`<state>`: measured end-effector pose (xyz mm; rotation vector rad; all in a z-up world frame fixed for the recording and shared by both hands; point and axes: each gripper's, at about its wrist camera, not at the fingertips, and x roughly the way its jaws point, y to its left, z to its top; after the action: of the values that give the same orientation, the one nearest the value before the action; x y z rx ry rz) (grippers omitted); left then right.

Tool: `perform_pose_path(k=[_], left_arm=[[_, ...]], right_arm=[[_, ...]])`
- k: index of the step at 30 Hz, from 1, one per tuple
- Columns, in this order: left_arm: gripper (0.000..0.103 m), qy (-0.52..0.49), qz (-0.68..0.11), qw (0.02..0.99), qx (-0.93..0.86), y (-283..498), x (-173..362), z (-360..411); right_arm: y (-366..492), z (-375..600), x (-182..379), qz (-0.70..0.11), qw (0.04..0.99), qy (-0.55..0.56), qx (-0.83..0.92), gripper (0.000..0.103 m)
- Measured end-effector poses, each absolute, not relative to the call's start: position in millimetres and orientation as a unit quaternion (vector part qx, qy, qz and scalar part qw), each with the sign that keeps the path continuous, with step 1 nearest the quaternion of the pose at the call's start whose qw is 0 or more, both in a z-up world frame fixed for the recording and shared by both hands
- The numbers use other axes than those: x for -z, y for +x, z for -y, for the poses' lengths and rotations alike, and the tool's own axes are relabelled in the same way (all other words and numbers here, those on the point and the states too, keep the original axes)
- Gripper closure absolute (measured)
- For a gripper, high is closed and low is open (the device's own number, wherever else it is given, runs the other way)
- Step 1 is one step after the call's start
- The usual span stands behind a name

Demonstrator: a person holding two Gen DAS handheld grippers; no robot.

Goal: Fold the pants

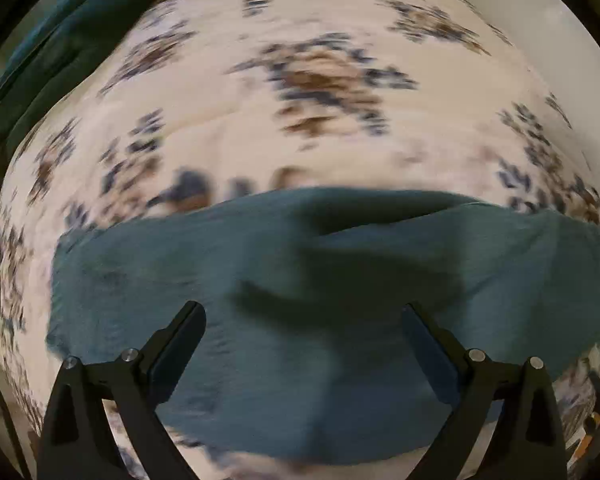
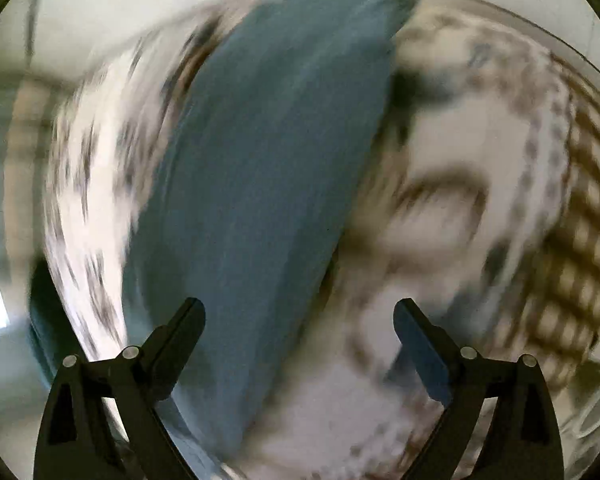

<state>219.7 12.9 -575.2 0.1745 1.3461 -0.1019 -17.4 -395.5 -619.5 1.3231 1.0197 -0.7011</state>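
**Both grippers hanging open over the teal pants**

The left gripper is hovering released above the pants, lying across a flowered bedspread; another teal cloth is showing upper left. The right gripper, spread and empty, is seeing them blurred. No writing readable.

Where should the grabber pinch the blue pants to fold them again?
Probably at the far edge of the pants, coming straight down from above. They lie flat on the flowered cover, and that edge bulges up a little, so the open left gripper could likely pinch it there.
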Motion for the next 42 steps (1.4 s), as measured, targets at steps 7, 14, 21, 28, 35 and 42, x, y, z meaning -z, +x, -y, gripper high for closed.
perform_pose_path(k=[7, 14, 21, 28, 35, 42], left_arm=[[0.003, 0.119, -0.630, 0.765, 0.065, 222, 589, 66], [0.003, 0.182, -0.633, 0.751, 0.041, 224, 606, 114], [0.003, 0.220, -0.633, 0.742, 0.031, 227, 622, 150], [0.003, 0.213, -0.641, 0.736, 0.038, 224, 629, 162], [0.003, 0.224, -0.646, 0.729, 0.027, 223, 635, 158], [0.003, 0.219, -0.650, 0.727, 0.026, 223, 636, 154]], right_arm=[[-34, 511, 622, -0.353, 0.638, 0.594, 0.340, 0.009], [14, 550, 595, -0.458, 0.692, 0.422, 0.366, 0.049], [74, 548, 601, -0.588, 0.706, 0.282, 0.275, 0.048], [73, 556, 628, -0.663, 0.678, 0.212, 0.238, 0.081], [42, 537, 581, -0.628, 0.719, 0.133, 0.266, 0.097], [24, 573, 597, -0.646, 0.660, 0.265, 0.277, 0.090]])
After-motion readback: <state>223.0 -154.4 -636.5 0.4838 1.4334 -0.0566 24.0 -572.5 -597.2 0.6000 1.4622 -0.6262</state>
